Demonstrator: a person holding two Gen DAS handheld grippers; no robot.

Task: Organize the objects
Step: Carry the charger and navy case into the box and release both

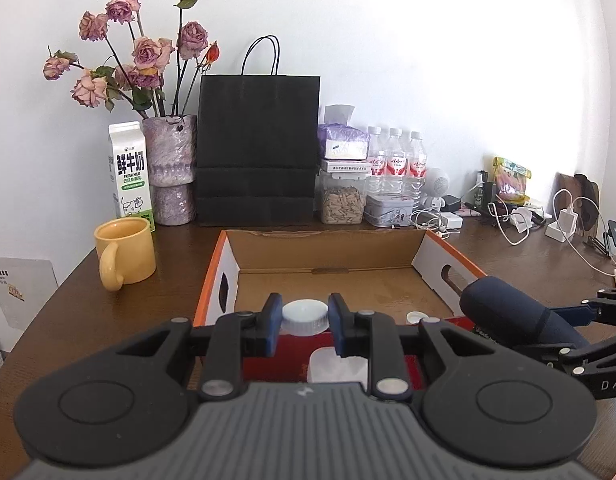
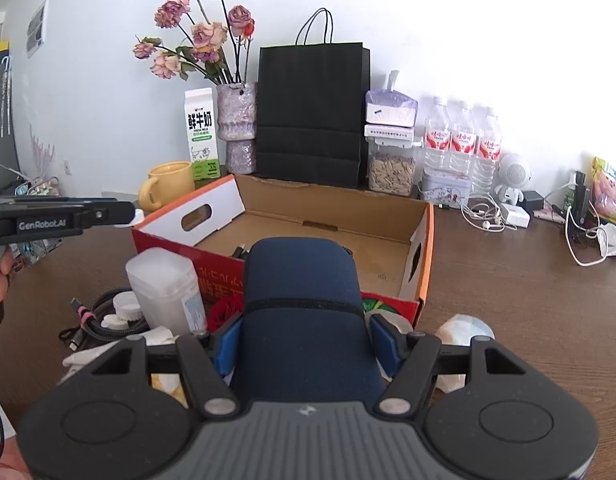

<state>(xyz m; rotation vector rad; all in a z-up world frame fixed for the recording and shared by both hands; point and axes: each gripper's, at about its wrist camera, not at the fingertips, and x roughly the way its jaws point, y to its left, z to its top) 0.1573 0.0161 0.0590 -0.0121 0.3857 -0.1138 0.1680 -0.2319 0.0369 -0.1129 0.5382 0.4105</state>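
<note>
The left gripper [image 1: 304,322] had its blue pads clamped on a white-capped jar [image 1: 305,317], held over the near edge of the cardboard box [image 1: 324,256]. The right gripper [image 2: 306,344] was clamped on a navy blue pouch [image 2: 302,292], which stuck out forward over the box's near red wall. The box stood open on the wooden table [image 1: 120,312], its floor mostly bare. Just in front of the box's near wall stood a frosted plastic container [image 2: 164,284], with a coiled braided cable [image 2: 96,316] beside it. A yellow mug [image 1: 126,250] sat left of the box.
</note>
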